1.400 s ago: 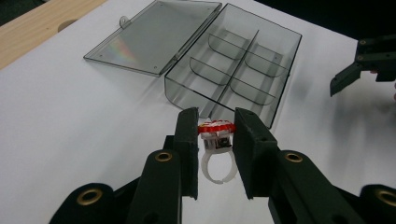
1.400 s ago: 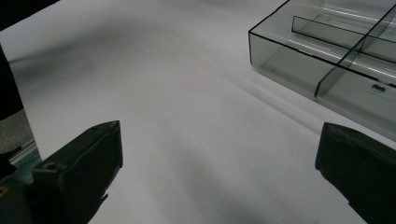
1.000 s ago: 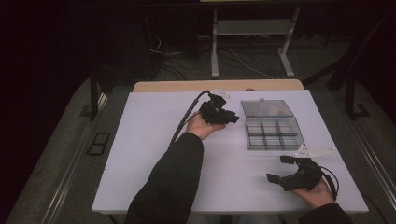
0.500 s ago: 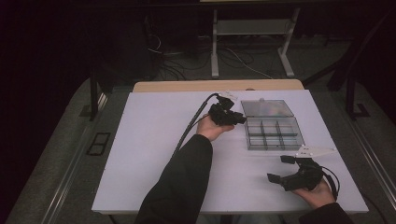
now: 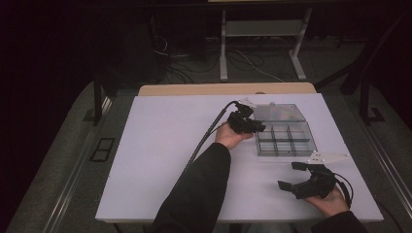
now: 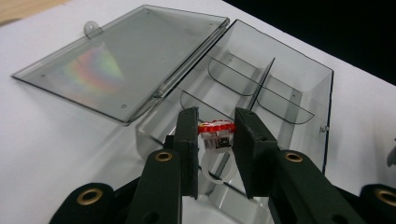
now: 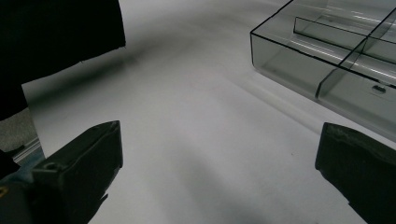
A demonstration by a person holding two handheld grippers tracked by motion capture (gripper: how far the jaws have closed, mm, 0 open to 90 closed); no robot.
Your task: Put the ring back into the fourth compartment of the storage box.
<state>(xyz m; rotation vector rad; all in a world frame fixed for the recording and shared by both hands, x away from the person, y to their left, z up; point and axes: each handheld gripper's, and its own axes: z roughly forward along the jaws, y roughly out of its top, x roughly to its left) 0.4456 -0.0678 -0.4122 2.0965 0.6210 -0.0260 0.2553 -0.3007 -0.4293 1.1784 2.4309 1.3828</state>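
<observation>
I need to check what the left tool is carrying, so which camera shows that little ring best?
The left gripper view: the ring, white band with a red and white top, sits clamped between the left tool jaws over the open clear box. In the high view it is too small to make out; the right gripper view gives just the box.

Left tool (image 6: 215, 135) clamped (right tool (image 7: 219, 177) agape)

Looks like a lab or test room: dim, with a white table (image 5: 160, 160) on a grey floor (image 5: 63, 160), loose cables (image 5: 243, 60) trailing behind it, a bare metal stand (image 5: 262, 29), and dark frame legs (image 5: 99, 97) at the sides.
</observation>
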